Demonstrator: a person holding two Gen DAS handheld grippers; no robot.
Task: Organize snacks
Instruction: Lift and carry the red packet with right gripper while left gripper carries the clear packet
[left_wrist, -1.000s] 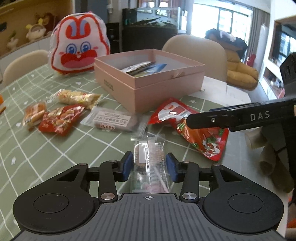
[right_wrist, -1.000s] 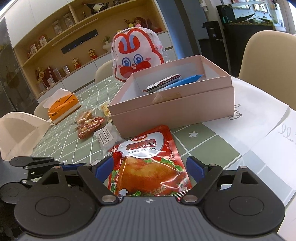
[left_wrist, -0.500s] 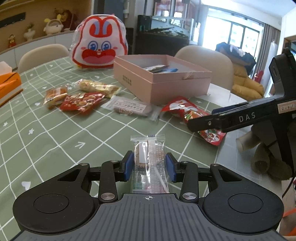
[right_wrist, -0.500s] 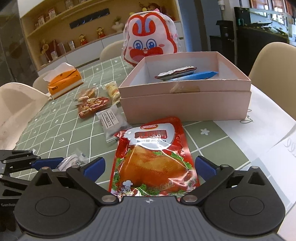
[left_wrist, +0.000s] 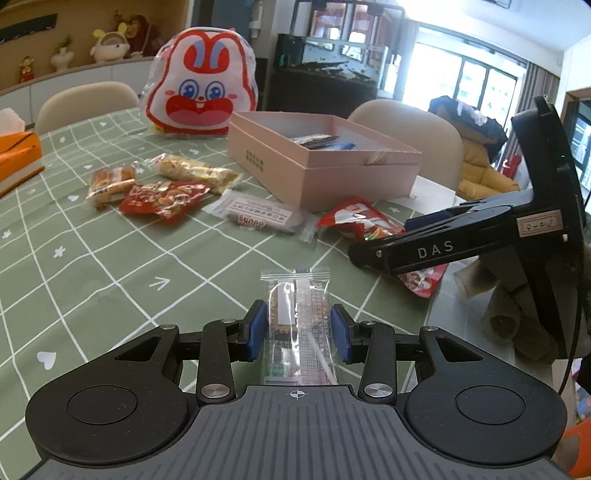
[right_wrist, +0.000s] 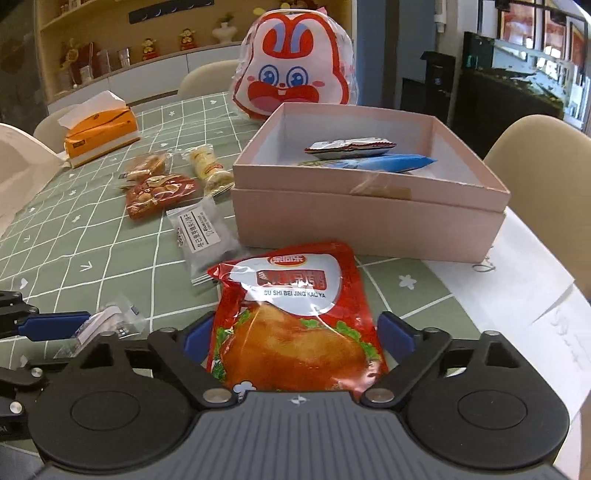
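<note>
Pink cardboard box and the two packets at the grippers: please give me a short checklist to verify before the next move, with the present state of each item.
1. Left gripper holds the small clear plastic snack packet, blue pads on both of its sides: ok.
2. Right gripper has gripped the red roast-duck snack pouch: not ok; the pouch lies between the jaws, which are closing, with a gap visible at the right pad.
3. Pink cardboard box is open on top: ok.
4. Free room in the box beside the blue packet and the silver-and-red packet: ok.
5. Red pouch lifted off the green checked tablecloth: cannot tell.
</note>
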